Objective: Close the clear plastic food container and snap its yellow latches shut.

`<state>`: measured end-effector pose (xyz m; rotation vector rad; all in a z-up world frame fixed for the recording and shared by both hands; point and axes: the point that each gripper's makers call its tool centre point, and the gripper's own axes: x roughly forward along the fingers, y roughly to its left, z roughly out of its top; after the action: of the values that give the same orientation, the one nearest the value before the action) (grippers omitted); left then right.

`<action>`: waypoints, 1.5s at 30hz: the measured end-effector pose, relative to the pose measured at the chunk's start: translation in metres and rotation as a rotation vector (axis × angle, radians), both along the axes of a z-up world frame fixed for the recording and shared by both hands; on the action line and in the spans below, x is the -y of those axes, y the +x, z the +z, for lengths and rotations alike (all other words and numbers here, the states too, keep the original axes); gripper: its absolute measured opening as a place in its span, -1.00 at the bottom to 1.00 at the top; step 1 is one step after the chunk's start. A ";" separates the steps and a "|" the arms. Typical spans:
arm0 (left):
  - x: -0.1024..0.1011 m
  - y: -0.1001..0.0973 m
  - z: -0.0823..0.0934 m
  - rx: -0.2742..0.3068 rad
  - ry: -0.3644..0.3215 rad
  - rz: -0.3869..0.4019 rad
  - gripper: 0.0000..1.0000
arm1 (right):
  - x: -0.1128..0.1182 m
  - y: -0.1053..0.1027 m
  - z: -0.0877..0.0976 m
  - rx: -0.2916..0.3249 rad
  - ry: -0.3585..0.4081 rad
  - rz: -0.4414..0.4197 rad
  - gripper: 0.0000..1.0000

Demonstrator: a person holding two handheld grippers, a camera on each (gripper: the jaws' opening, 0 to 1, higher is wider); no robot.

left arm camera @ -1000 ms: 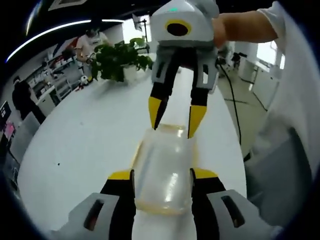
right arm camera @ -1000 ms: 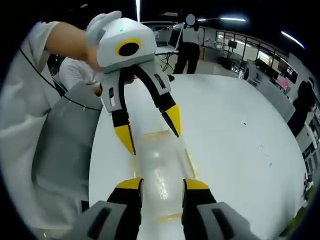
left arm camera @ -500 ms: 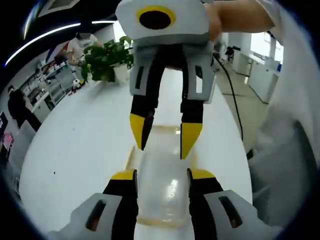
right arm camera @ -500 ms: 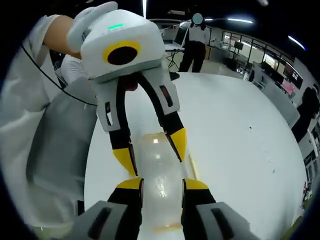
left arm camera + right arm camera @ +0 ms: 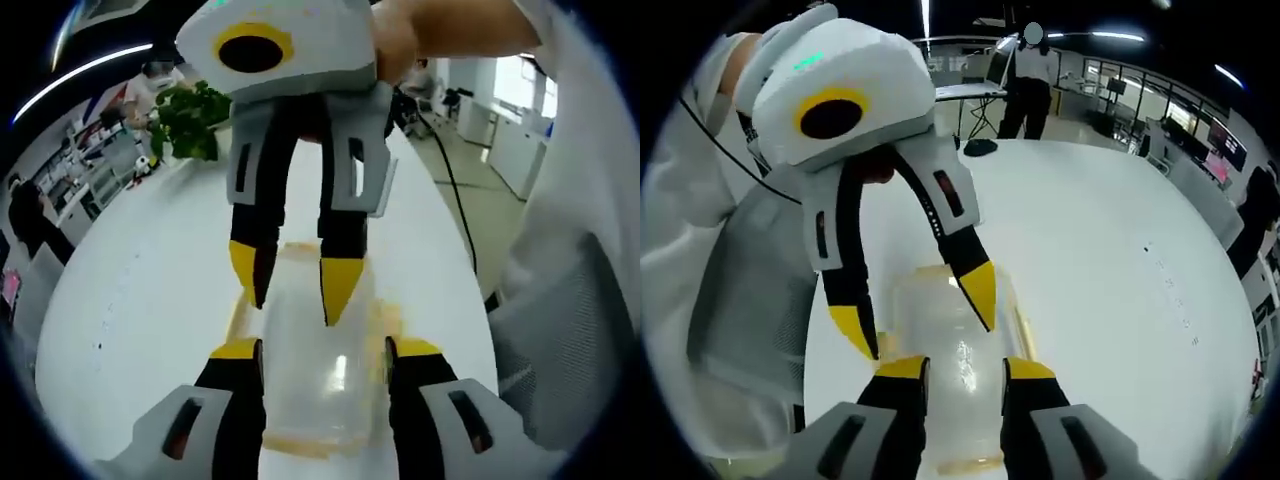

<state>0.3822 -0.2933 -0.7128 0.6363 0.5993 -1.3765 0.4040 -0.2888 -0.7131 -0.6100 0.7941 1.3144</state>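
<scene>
Two grippers meet over the clear plastic food container [image 5: 318, 375], which lies on the white table [image 5: 140, 270] close to the edge nearest the person. In the left gripper view the left gripper [image 5: 323, 352] has its jaws parted, one down each long side of the container, most likely to keep the box from sliding while the other tool works. From above, the right gripper [image 5: 292, 282] comes in with its yellow tips near each other but apart, over the far part of the lid; whether they touch the plastic is hard to say.

The right gripper view gives the mirror arrangement: the right gripper [image 5: 963, 372] stands over the container [image 5: 958, 345] with jaws open and nothing clamped between them, and the left gripper [image 5: 917, 308] straddles the box from the opposite end. This facing hold lets one tool brace while the other presses.

The yellow latches are the weak spot for reading: only pale yellowish edging shows along the rim, and I cannot tell which are snapped down. The lid looks seated, though glare and the jaws hide much of the seam. A potted plant [image 5: 185, 118] stands toward the far end of the table
</scene>
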 end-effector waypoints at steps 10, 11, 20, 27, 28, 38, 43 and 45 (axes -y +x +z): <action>-0.001 -0.003 -0.010 0.049 0.058 -0.030 -0.04 | -0.003 0.014 -0.007 0.030 -0.036 -0.028 -0.19; -0.001 -0.005 -0.012 0.051 0.070 -0.037 -0.05 | -0.001 0.018 -0.009 0.043 -0.051 -0.043 -0.11; -0.003 -0.006 -0.015 0.065 0.091 -0.051 -0.06 | 0.002 0.022 -0.014 0.028 -0.059 -0.046 0.07; -0.002 -0.008 -0.022 0.078 0.102 -0.060 -0.06 | 0.000 0.011 -0.023 -0.008 -0.102 0.060 0.10; -0.001 -0.008 -0.022 0.083 0.104 -0.062 -0.06 | -0.003 0.011 -0.022 -0.021 -0.091 0.047 0.10; -0.001 -0.003 -0.023 0.149 0.141 -0.082 -0.13 | 0.002 0.013 -0.028 -0.113 -0.124 0.061 0.20; -0.001 -0.003 -0.025 0.174 0.155 -0.096 -0.10 | 0.000 0.013 -0.028 -0.106 -0.157 0.103 0.17; -0.001 -0.002 -0.027 0.194 0.172 -0.098 -0.07 | 0.000 0.012 -0.028 -0.112 -0.179 0.109 0.17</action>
<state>0.3803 -0.2925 -0.7399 0.9367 0.5392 -1.3446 0.4165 -0.2888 -0.7413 -0.7348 0.9894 1.3957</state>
